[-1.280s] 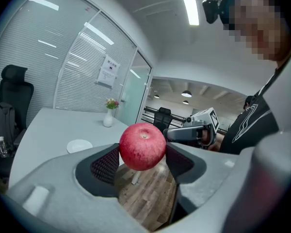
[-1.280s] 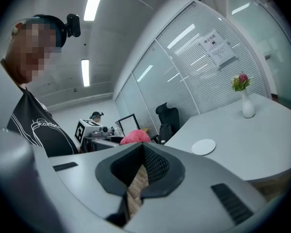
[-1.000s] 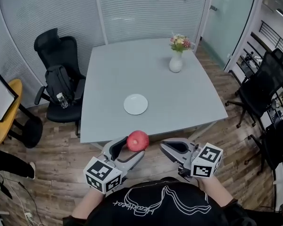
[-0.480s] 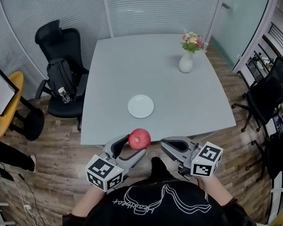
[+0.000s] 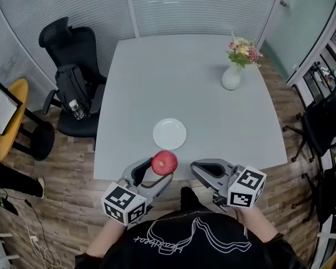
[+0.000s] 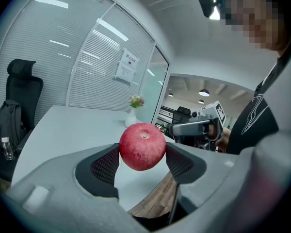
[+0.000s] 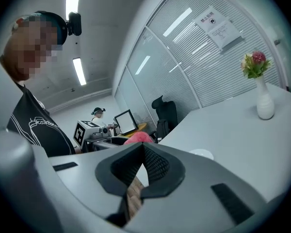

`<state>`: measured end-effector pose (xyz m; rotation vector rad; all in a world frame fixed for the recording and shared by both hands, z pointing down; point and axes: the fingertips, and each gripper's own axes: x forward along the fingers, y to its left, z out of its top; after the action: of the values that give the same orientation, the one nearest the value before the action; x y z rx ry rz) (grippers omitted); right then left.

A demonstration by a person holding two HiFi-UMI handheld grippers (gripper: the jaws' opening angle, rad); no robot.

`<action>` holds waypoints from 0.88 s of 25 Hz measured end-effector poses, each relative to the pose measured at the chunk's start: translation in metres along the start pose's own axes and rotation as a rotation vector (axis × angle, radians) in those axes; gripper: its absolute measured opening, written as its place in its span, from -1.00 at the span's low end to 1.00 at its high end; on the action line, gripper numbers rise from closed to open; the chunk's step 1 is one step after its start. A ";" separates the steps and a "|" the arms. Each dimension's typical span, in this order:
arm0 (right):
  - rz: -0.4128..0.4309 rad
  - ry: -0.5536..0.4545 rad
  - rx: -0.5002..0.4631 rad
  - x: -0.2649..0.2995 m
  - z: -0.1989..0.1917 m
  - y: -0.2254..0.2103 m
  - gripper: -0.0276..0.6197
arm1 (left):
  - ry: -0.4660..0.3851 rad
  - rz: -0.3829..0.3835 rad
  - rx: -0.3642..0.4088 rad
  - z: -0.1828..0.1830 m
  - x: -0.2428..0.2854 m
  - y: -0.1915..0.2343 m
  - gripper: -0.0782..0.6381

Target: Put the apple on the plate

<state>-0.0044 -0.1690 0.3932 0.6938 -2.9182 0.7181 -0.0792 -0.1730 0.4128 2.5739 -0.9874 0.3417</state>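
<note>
Left gripper (image 5: 157,174) pinches red apple (image 5: 164,162), seemingly shallowly; right gripper (image 5: 197,169) closed, empty. Apple could slip before the plate (image 5: 169,134) at twelve o'clock.

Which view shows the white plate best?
Head view: the round white plate sits whole and unobstructed. The right gripper view catches only its edge; the left gripper view shows none of it.

Bright, even light — sharp centres, fisheye-bent, dark-vignetted edges.
</note>
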 end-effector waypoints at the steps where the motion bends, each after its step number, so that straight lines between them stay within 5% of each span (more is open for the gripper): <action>1: 0.002 0.006 0.004 0.002 0.001 -0.006 -0.89 | 0.004 0.007 0.000 0.000 0.005 0.005 0.07; 15: 0.001 0.070 0.066 0.026 0.000 -0.070 -0.89 | 0.011 0.038 -0.051 0.002 0.067 0.063 0.07; 22: -0.012 0.095 0.096 0.034 -0.012 -0.088 -0.89 | 0.030 0.087 -0.004 -0.010 0.088 0.088 0.08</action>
<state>0.0031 -0.2472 0.4467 0.6650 -2.8068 0.8703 -0.0763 -0.2815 0.4739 2.5198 -1.0902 0.3993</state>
